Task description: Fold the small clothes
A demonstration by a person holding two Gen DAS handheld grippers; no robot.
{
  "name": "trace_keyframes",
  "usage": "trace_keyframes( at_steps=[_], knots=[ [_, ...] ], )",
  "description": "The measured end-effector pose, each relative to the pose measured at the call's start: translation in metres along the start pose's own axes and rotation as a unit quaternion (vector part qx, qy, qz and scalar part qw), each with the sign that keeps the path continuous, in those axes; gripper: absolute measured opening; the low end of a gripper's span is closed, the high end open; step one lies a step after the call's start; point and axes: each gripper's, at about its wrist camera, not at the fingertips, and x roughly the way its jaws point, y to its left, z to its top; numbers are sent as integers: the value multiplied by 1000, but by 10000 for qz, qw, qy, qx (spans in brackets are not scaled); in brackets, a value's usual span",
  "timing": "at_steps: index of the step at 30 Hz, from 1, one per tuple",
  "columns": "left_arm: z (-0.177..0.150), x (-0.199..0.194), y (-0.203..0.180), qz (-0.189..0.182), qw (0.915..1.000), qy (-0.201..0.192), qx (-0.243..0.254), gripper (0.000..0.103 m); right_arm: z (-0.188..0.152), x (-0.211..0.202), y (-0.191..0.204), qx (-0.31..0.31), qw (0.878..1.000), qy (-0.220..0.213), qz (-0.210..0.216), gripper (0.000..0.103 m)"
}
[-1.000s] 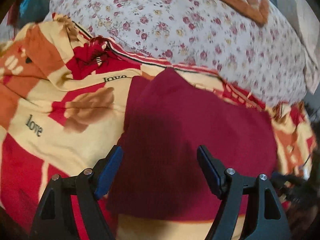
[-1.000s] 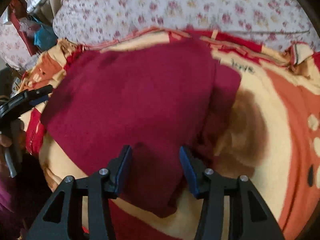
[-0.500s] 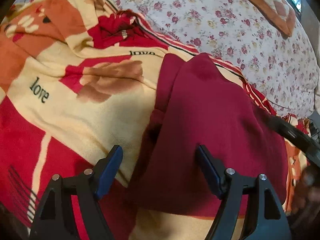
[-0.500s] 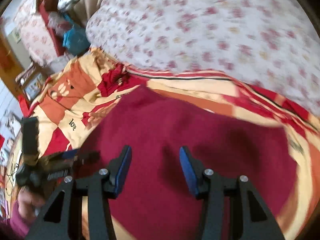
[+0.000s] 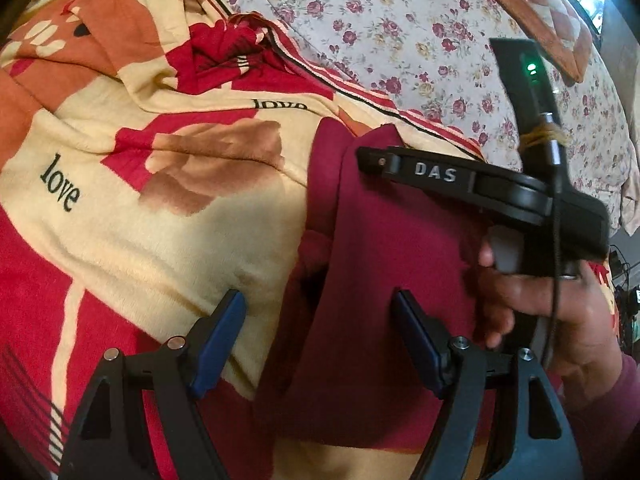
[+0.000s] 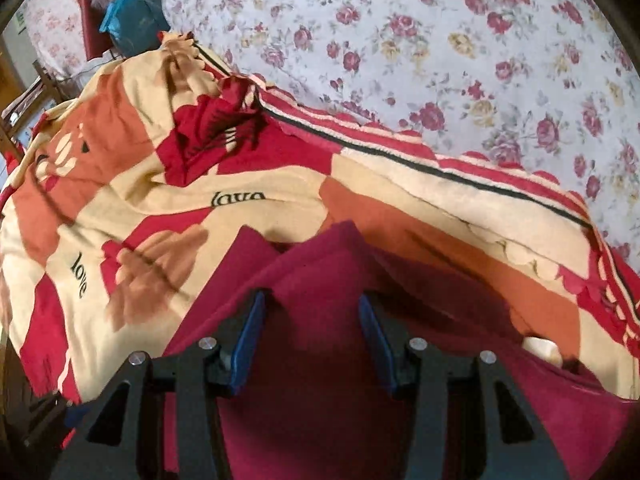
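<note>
Two tools over one maroon garment, both with jaws apart.
I see my left tool and right tool gripping nothing; the maroon garment lies half-folded on the blanket mid-bed, so loose layers may slip and bunch.

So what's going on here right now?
A person with a gripper in each hand is folding a maroon garment on a "love" blanket spread over a floral bed. Both the left gripper and the right gripper are open above the cloth, gripping nothing. The garment lies partly doubled over, and the right hand is close beside the left gripper.
</note>
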Motion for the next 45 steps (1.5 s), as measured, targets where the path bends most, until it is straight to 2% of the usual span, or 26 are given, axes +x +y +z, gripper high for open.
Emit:
trace_keyframes(
  at_steps=[4,11,16,18,20,25,26,28,30,31,32,33,35,36,37,40,42,45],
  knots=[
    [0,-1,1,-49,10000,-1,-37,57,2,0,-5,94,9999,30,99,54],
    [1,-2,3,-83,9999,-1,-102,57,9,-33,-7,449,9982,-77,399,54],
    [1,-2,5,-130,9998,-1,-158,57,10,-15,3,408,9981,234,407,56],
    [1,-1,4,-138,9998,-2,-168,57,12,-9,10,424,9979,290,393,72],
    [1,-1,5,-143,9997,2,-177,57,13,-4,20,298,9984,333,334,82],
    [1,-1,5,-150,9997,-10,-199,57,15,16,41,-227,9980,520,-278,85],
    [1,-1,5,-142,9997,-16,-193,57,14,16,41,-253,9980,492,-311,83],
    [1,-1,4,-137,9997,-34,-176,57,12,11,39,-309,9981,406,-348,72],
    [2,0,4,-131,9997,-56,-178,57,11,-1,27,-232,9993,300,-60,43],
    [2,1,3,-121,9998,-73,-172,57,12,-9,20,-118,9994,278,167,35],
    [3,1,2,-106,9998,-89,-158,57,12,-16,14,-19,9991,258,351,24],
    [4,2,1,-93,9998,-106,-147,57,12,-24,8,47,9985,205,500,20],
    [5,2,1,-147,9997,-127,-169,57,11,-39,2,52,9981,94,604,18],
    [6,2,1,-234,9994,-139,-217,53,11,-45,-1,43,9979,44,649,18],
    [6,2,2,-417,9987,-135,-270,40,11,-50,-3,43,9978,14,655,17],
    [6,2,2,-871,9957,-28,-324,17,9,-56,-9,116,9974,14,711,17],
    [6,-4,-3,-958,9952,-132,-174,9,9,-57,-12,177,9971,25,739,17],
    [5,-9,-7,-1040,9943,-230,-66,5,7,-57,-13,176,9974,55,699,17]
  ],
)
